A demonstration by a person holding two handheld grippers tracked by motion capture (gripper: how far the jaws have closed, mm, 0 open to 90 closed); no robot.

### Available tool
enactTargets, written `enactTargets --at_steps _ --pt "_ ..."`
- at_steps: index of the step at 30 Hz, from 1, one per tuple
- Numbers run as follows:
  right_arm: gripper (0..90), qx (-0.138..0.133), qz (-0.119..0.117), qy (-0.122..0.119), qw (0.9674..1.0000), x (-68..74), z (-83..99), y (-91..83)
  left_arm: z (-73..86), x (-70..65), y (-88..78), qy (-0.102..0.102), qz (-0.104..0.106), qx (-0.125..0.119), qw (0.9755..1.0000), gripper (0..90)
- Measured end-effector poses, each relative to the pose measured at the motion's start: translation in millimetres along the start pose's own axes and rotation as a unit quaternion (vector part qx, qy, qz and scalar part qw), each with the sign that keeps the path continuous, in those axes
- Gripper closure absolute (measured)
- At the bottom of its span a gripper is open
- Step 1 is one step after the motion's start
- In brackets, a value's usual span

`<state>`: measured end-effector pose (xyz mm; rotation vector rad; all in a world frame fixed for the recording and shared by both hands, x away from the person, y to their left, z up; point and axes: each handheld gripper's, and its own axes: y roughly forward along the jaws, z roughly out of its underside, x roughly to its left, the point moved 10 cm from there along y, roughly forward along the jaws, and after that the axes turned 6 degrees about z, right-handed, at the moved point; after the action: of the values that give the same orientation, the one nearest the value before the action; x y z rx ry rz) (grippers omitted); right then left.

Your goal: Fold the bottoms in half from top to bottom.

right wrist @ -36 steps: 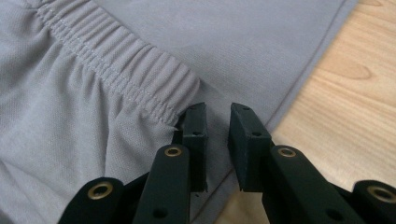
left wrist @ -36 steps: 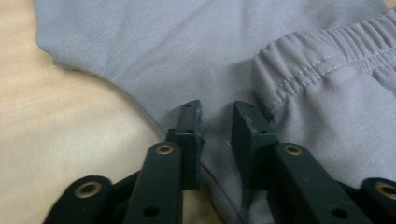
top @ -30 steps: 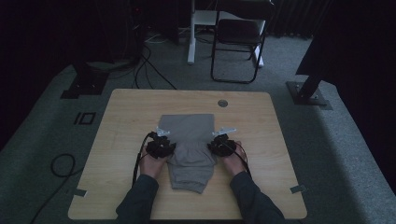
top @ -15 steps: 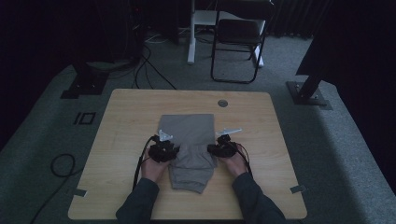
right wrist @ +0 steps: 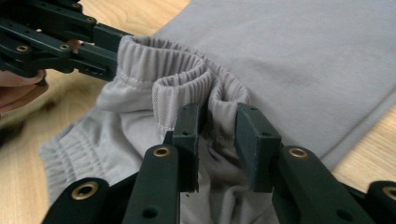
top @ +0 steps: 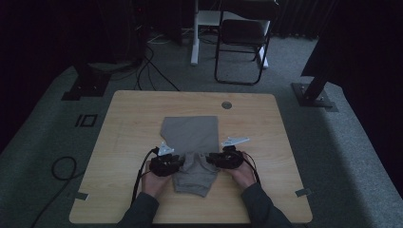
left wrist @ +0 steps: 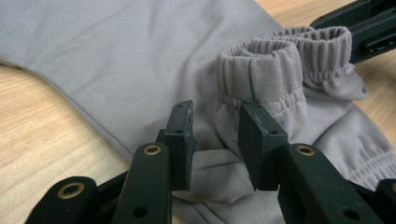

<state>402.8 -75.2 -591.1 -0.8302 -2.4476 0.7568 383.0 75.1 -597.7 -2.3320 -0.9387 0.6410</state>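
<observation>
Grey, soft knit sweatpants, lying mid-counter and partly folded, with the elastic waistband bunched into loops between my two tools. Light and floppy, so they'll sag and slide wherever I don't hold them. The ribbed band is the thickest bit, so I'd grab there. My left tool has its jaws partly apart with fabric between them; whether they pinch, I can't tell. My right tool has just been opening, with a waistband fold still sitting between its jaws.
</observation>
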Motion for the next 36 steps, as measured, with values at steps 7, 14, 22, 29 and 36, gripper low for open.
enactTargets --at_steps 7,14,22,29,36 --pt "62.5 -0.005 0.03 0.019 0.9994 -12.1 -11.3 5.5 3.1 -1.4 4.9 0.008 -0.001 0.008 0.9999 66.0" --pt "57.7 0.028 0.016 0.063 0.9975 -26.2 -9.2 28.3 6.0 0.4 7.1 0.005 -0.003 0.013 0.9999 66.0" --pt "80.7 0.023 0.013 0.0 0.9997 -8.8 -6.8 16.0 -1.9 11.1 1.2 0.007 -0.022 0.01 0.9997 65.1" --pt "81.0 0.0 -0.004 -0.051 0.9987 7.8 -10.9 -1.0 -27.0 28.3 7.3 0.003 -0.042 0.004 0.9991 65.1" --pt "81.1 -0.004 -0.021 -0.071 0.9973 16.7 -6.0 -9.7 -41.7 33.4 20.5 0.004 -0.048 0.011 0.9988 65.1"
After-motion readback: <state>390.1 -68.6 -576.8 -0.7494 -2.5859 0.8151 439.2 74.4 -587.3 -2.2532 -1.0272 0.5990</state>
